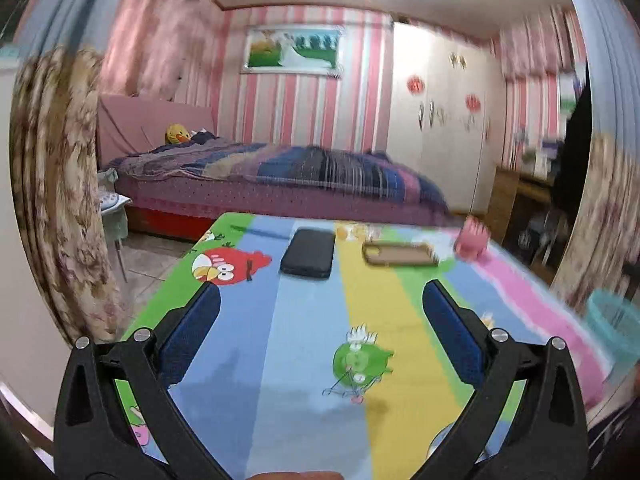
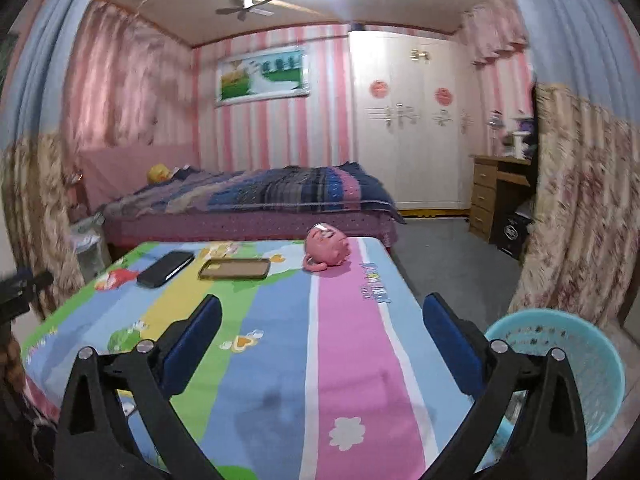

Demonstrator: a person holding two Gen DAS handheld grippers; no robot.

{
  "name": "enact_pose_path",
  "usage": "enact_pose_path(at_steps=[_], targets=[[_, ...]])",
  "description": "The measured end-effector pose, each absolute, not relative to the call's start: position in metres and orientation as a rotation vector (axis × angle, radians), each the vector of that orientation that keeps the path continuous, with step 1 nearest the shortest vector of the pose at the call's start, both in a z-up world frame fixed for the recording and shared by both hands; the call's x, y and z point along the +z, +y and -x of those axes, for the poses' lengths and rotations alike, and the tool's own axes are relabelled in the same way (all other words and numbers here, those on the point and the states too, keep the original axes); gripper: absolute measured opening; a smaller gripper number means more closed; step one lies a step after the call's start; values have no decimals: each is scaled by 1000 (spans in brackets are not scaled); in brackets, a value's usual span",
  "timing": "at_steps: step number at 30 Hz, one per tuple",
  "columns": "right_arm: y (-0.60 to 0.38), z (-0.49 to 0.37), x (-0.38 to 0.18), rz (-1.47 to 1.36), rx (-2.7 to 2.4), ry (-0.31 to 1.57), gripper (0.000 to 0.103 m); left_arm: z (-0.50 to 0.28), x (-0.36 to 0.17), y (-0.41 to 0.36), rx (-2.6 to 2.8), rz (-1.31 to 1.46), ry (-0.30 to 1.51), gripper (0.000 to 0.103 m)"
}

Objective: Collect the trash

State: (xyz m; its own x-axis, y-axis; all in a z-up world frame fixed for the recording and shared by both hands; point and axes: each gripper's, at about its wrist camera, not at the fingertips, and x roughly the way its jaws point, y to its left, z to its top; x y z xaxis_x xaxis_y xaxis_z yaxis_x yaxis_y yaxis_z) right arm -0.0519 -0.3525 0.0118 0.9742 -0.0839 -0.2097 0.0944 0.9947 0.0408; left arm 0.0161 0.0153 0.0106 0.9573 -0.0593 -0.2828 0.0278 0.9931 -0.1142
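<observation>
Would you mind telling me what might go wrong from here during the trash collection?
1. No obvious trash shows; the phone, phone case or pink toy might be binned by mistake.
2. The basket sits off the table's edge, so a drop could miss it.

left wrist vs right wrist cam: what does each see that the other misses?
Left wrist only: the red bird print and green pig print on the table cover.
Right wrist only: the wooden drawers and the basket's full rim.
Both: black phone, brown phone case, pink toy, bed, each camera's own open, empty claw.
</observation>
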Motion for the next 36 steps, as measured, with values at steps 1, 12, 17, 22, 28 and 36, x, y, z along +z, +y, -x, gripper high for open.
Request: enact_pose_path(at_steps=[1, 12, 17, 22, 28, 36], targets=[[-352, 49, 10, -48, -101, 222, 98, -19, 9, 16, -35, 116, 296, 98], [-349, 27, 11, -54, -123, 305, 98, -18, 0, -3, -81, 44, 313, 98], [-341, 24, 9, -27, -124, 304, 98, -22, -3, -4, -88, 40, 328, 98], [-339, 21, 7, -21, -126, 307, 98, -22, -4, -2, -88, 49, 336, 98], [-340, 19, 7, -32, -132, 323, 98, -23, -3, -1, -82, 49, 340, 98], [-333, 16, 7, 9, -137, 325, 98, -22, -3, -2, -84, 47, 348, 98]])
